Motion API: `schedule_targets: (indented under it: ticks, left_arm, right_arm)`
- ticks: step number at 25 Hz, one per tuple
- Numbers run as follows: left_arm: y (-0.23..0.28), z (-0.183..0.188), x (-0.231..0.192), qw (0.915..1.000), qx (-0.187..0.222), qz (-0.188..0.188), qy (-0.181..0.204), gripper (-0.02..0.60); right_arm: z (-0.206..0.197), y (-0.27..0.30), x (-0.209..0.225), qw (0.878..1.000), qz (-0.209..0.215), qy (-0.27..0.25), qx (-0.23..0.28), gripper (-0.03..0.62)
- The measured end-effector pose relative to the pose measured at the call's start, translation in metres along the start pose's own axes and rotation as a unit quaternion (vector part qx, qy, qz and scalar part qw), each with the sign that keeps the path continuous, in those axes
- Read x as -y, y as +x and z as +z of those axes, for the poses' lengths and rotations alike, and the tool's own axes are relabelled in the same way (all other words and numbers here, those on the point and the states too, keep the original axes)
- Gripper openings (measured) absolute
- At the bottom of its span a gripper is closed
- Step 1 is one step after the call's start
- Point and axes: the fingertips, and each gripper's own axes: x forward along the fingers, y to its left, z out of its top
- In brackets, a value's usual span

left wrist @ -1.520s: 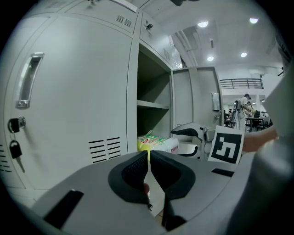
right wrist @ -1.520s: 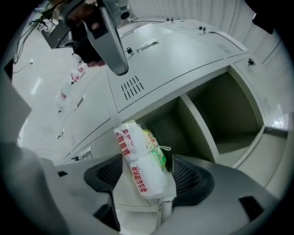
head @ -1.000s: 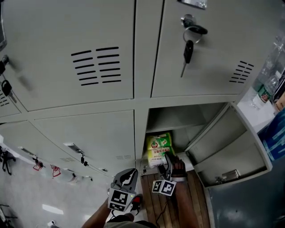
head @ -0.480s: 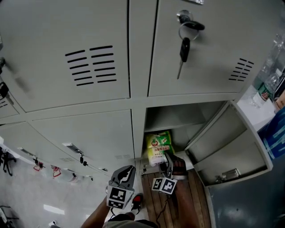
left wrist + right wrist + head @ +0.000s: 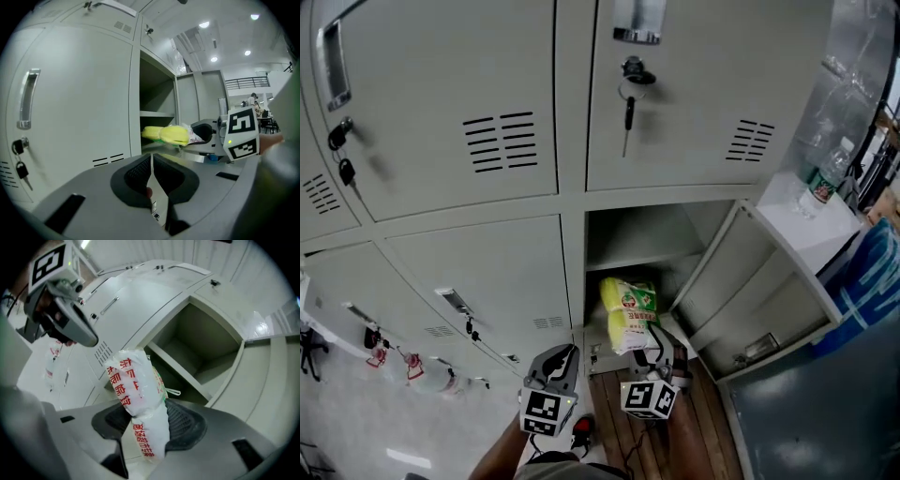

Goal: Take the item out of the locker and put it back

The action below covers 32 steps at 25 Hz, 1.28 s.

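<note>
**Right gripper (image 5: pixel 147 423) clamped on the packet (image 5: pixel 132 380) at the locker's mouth**

From where I stand, the right gripper's jaws have just been closing, and the packet is between them. They pinch its white, red-lettered end, and the rest of it stands up out of the jaws. Seen from above, the packet is yellow and green on its other face. It is held right at the front of the open compartment (image 5: pixel 649 230), low down, beneath the shelf (image 5: pixel 633 259) that crosses the inside.

The left gripper (image 5: pixel 151 161) is beside the right one, a little back from the locker. Its jaws are together with nothing between them, and they point at the closed door (image 5: pixel 487 281) to the left of the opening.

The compartment's own door (image 5: pixel 741 291) is swung wide to the right. Above the opening, a key (image 5: pixel 628 108) hangs in the lock of the next door up. Further right, a clear bottle (image 5: pixel 821 176) with a green label stands on a white ledge (image 5: pixel 811 230). Under the grippers the floor is dark wooden planking (image 5: pixel 614 417).
</note>
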Motion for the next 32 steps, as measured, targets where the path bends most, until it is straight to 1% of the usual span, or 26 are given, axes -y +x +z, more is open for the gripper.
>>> schedule_targets:
  ticks: [3,5,9,14,19,24,26,32]
  left_arm:
    - [-0.010,0.010,0.010,0.9999,0.012,0.002,0.007,0.037]
    - [-0.017,0.015,0.017,0.9998,0.020,0.004,0.009,0.037]
    - [-0.034,0.021,0.032,0.9993,0.033,0.008,0.013,0.037]
    - [-0.058,0.020,0.057,0.9991,0.040,0.006,0.014,0.037]
    - [-0.083,0.008,0.085,0.9993,0.036,0.006,0.012,0.037]
    - [-0.109,0.000,0.113,0.9993,0.038,0.002,0.007,0.037]
    - [-0.117,-0.006,0.121,0.9995,0.032,0.002,0.007,0.037]
    - [-0.136,-0.014,0.135,0.9991,0.041,0.009,0.005,0.037]
  right_arm:
    - [0.009,-0.032,0.016,0.997,-0.012,0.068,0.023,0.222]
    - [0.010,-0.052,0.023,0.993,-0.019,0.115,0.036,0.222]
    - [0.002,-0.092,0.029,0.977,-0.023,0.205,0.052,0.222]
    - [-0.009,-0.141,0.028,0.956,-0.027,0.285,0.066,0.221]
    - [-0.024,-0.184,0.019,0.938,-0.023,0.337,0.077,0.221]
    - [-0.039,-0.219,0.002,0.921,-0.012,0.382,0.078,0.219]
    - [-0.044,-0.231,-0.005,0.916,-0.008,0.393,0.078,0.219]
    - [-0.056,-0.257,-0.025,0.907,0.004,0.415,0.075,0.219]
